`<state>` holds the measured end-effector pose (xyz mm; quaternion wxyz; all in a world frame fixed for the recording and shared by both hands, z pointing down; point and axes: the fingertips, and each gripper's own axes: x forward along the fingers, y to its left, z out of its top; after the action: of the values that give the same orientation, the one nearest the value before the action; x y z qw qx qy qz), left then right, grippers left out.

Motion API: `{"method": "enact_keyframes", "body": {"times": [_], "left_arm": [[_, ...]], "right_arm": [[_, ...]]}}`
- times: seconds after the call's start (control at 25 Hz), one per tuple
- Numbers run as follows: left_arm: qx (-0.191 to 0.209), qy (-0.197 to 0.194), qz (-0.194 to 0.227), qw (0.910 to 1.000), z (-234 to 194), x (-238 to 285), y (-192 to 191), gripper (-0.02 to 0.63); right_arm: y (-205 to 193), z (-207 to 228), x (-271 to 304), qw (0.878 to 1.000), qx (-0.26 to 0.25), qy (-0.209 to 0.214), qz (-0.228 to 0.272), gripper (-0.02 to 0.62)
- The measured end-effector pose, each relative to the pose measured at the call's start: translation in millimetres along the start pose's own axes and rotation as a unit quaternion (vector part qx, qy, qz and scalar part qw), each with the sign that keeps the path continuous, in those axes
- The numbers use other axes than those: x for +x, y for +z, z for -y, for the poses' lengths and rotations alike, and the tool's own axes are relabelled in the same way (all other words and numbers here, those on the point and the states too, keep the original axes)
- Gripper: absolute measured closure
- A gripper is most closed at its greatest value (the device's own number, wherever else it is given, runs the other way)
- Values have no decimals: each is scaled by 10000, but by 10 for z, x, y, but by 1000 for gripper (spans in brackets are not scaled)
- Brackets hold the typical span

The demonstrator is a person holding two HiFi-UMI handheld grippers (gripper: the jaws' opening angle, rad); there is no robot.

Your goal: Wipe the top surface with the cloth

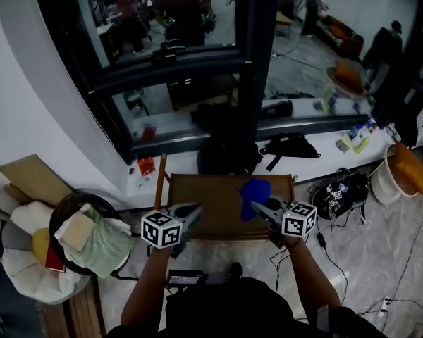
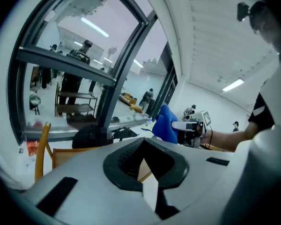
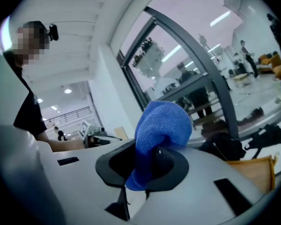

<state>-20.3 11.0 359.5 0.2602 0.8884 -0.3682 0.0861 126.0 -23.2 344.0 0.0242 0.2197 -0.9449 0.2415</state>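
Right hand-held gripper (image 1: 259,207) clamps a blue cloth (image 1: 254,191) over the wooden bench (image 1: 215,213); left hand-held gripper (image 1: 192,210) is closed, empty.

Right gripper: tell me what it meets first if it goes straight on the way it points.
Probably the black bag by the window: the right gripper, shut on the blue cloth, points across the wooden top towards it. Height is unclear.

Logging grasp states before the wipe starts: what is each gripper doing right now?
Left gripper: closed, holding nothing.
Right gripper: closed on the blue cloth.
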Motion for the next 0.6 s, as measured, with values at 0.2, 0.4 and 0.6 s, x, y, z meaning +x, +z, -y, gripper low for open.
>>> {"method": "enact_keyframes", "body": {"times": [0.2, 0.4, 0.6], "left_arm": [[445, -740, 371, 9956, 370, -726, 180, 600], [908, -1002, 876, 9869, 736, -1580, 280, 600], [1141, -922, 1179, 9821, 1033, -2154, 219, 600]], "right_arm": [[329, -1291, 138, 9941, -616, 800, 402, 532], [300, -2261, 255, 9869, -966, 1119, 648, 532], [87, -2827, 239, 9862, -885, 1196, 721, 532]]}}
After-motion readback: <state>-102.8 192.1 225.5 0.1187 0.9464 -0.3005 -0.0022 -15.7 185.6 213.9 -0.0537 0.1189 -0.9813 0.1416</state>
